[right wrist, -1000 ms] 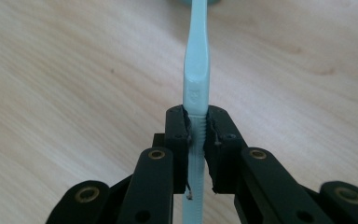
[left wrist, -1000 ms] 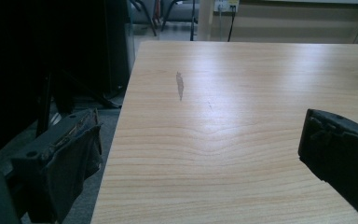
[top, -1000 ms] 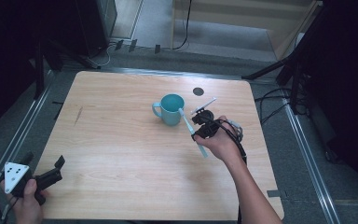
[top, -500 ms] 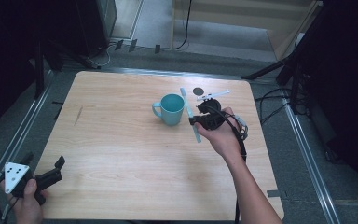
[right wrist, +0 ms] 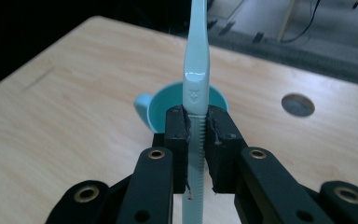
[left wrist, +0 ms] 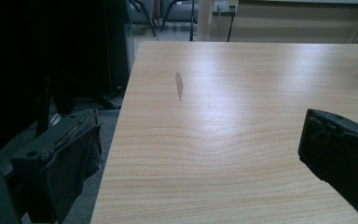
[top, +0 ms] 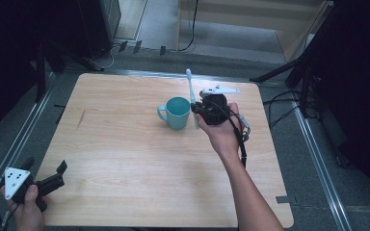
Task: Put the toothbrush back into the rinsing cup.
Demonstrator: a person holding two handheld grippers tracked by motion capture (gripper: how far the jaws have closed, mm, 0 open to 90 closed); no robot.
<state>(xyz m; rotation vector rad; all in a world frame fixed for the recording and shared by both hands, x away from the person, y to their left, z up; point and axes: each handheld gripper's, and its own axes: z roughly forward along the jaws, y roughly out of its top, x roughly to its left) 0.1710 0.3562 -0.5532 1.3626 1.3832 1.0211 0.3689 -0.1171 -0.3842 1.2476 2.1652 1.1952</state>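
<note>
Toothbrush (right wrist: 196,84) is the thing being worked: the right gripper (right wrist: 196,126) pinches it by the ribbed part of its pale handle, jaws pressed tight on both sides, with the brush standing nearly upright above them. From where I stand, the teal mug (top: 177,112) sits on the wooden table (top: 125,159) just beside that gripper, on its far-left side, its handle pointing away from the jaws; in the right gripper view its open mouth lies directly beyond the fingertips. I judge this to be the carry step, brush lifted and being brought over the cup. Next calls for centring the lower end over the rim, then lowering and letting go. The left gripper (top: 48,185) rests near the table's near-left corner, jaws spread, holding nothing.
</note>
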